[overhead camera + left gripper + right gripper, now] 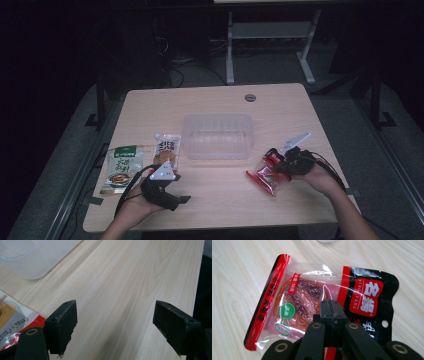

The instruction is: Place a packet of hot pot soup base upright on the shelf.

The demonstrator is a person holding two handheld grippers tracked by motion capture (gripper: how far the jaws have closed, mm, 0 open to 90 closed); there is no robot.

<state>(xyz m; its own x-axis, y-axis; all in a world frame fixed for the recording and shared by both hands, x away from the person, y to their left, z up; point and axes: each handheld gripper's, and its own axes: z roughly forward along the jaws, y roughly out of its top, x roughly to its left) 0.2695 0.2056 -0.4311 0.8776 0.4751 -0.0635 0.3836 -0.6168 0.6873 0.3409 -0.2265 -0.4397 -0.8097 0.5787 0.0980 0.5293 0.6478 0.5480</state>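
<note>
Left gripper (167, 192), near-left, jaws spread wide over bare wood | right gripper (332, 311), near-right, jaws pinched on red-black snack packet (317, 300) lying flat | clear tub (218, 136) mid-table, open wood on its far side | two packets (145, 160) toward left table edge (102, 165).

Three snack packets (green (121, 169), orange (166, 152), red (268, 173)), one clear plastic tub (218, 136) and two tools (left (176, 199), right (278, 166)).
</note>
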